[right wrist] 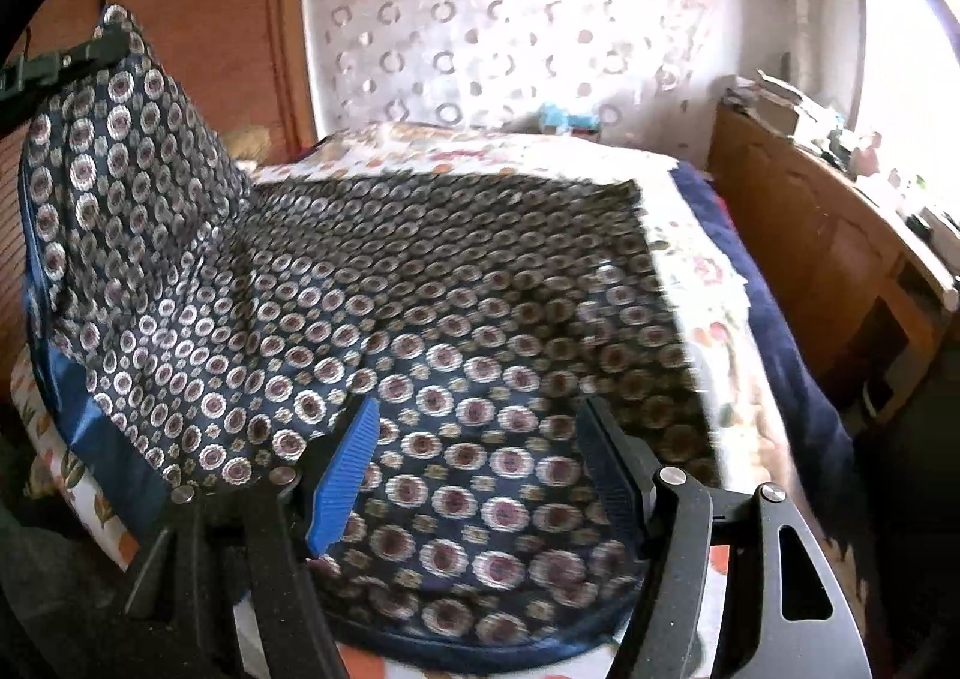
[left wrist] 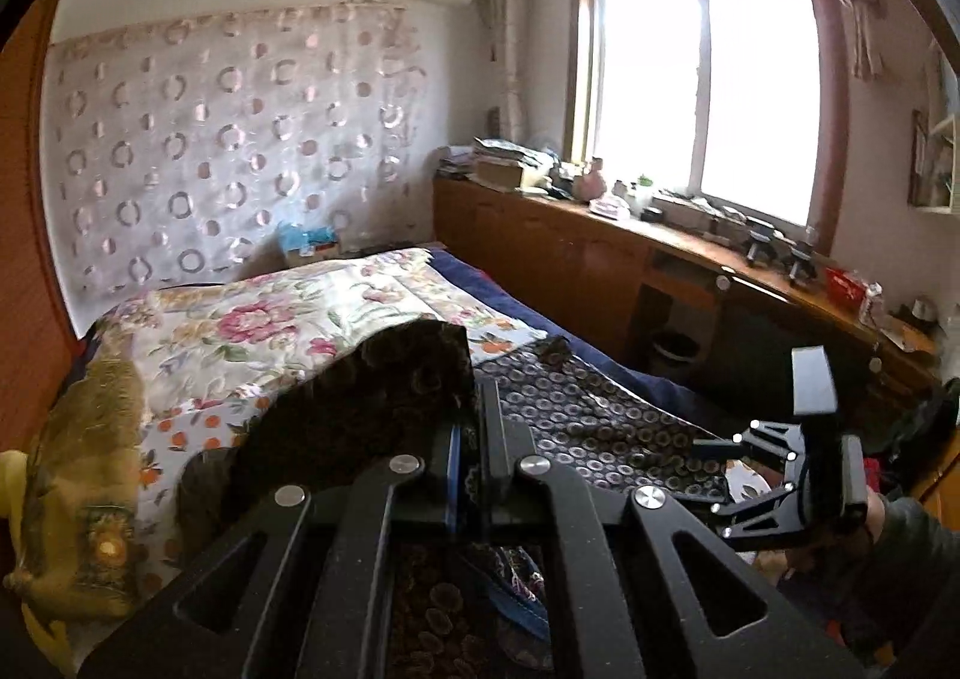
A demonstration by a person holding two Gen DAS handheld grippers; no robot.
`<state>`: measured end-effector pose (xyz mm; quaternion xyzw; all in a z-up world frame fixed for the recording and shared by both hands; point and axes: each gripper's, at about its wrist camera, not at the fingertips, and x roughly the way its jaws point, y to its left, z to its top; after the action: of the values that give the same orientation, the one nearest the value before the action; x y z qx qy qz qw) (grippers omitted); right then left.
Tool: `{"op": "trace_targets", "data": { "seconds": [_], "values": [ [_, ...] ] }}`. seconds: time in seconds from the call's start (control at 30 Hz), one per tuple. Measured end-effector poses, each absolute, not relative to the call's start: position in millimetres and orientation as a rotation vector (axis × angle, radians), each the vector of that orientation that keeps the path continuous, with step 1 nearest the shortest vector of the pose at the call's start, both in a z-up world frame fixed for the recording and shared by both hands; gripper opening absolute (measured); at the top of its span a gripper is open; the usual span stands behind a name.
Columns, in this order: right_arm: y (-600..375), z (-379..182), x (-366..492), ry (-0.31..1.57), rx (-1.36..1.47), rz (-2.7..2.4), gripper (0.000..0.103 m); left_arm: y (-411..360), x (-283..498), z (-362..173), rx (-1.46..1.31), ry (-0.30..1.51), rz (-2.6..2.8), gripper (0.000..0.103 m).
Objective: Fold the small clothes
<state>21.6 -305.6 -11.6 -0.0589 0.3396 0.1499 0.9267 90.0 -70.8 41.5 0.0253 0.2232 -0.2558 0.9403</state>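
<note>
Left wrist view: the left gripper (left wrist: 474, 427) has its jaws pinched tight on a lifted corner of the garment (left wrist: 588, 421), which lies across the bed (left wrist: 312, 313); right wrist view: the right gripper (right wrist: 486, 475) hovers over the spread cloth, jaws wide apart, holding nothing.

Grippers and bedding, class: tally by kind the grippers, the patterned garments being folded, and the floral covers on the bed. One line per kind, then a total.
Grippers: 2, the left gripper and the right gripper
Patterned garments: 1, the garment
Floral covers: 1, the cover
Total: 4
</note>
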Motion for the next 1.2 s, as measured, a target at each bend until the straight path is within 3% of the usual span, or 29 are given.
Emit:
{"op": "trace_targets", "data": {
  "seconds": [0.23, 0.33, 0.4, 0.57, 0.7, 1.2],
  "values": [
    [-310, -9, 15, 0.682, -0.108, 0.301, 0.070, -94, 103, 13, 0.062, 0.543, -0.549, 0.006],
    [-308, -12, 16, 0.689, -0.109, 0.302, 0.070, -102, 105, 2, 0.088, 0.573, -0.549, 0.015],
    [-309, -12, 16, 0.693, -0.107, 0.305, 0.070, -102, 103, -5, 0.079, 0.591, -0.565, 0.033],
    [-310, -11, 20, 0.694, -0.107, 0.310, 0.070, -92, 93, -9, 0.062, 0.591, -0.576, 0.051],
    [-306, -10, 24, 0.691, -0.100, 0.319, 0.070, -78, 86, -11, 0.044, 0.585, -0.560, 0.073],
    [-250, -34, 86, 0.776, -0.210, 0.429, 0.070, -32, 80, -27, 0.015, 0.598, -0.428, 0.074]
  ]
}}
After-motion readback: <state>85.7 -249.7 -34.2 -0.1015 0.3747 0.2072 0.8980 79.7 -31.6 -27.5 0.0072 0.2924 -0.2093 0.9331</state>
